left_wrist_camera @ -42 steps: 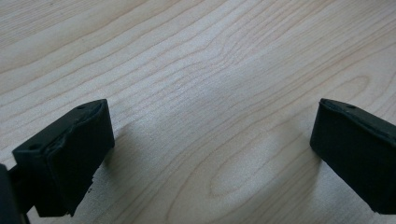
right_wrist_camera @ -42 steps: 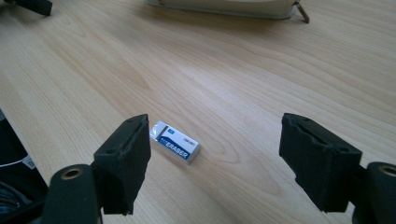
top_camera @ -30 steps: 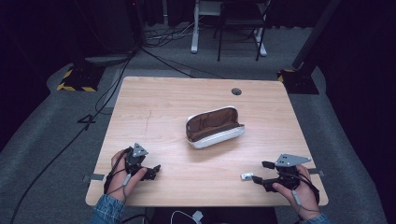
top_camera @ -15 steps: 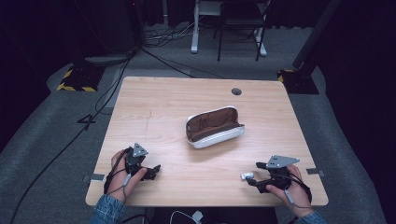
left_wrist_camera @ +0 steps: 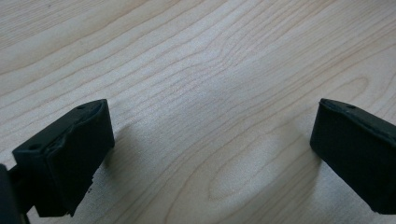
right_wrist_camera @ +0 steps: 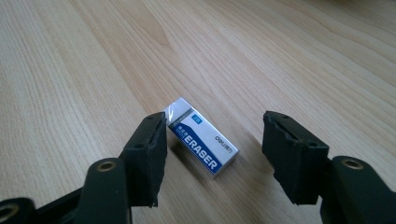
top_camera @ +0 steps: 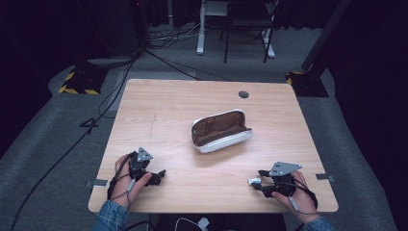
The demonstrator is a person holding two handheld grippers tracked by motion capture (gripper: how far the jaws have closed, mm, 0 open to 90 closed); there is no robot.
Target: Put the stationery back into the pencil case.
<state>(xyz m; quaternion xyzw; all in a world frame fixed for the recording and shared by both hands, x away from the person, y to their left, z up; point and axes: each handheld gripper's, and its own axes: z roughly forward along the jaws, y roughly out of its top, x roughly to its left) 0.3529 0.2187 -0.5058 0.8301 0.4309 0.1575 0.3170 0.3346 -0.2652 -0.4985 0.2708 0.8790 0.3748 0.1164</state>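
White eraser (right_wrist_camera: 201, 143) lies between the right gripper's (right_wrist_camera: 212, 144) jaws at the table's (top_camera: 168, 110) near right corner.
Its jaws have just been closing and now sit half-narrowed; one touches the eraser's end, the other stands apart. The left gripper (left_wrist_camera: 210, 154) rests wide over bare wood, near left. An open pencil case (top_camera: 220, 131) lies mid-table.

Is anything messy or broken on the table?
Nothing looks broken or spilled. The pencil case lies open on the table. The eraser lies flat and slantwise between the right gripper fingers, which have just been closing but don't squeeze it yet. The left gripper is open over bare wood.
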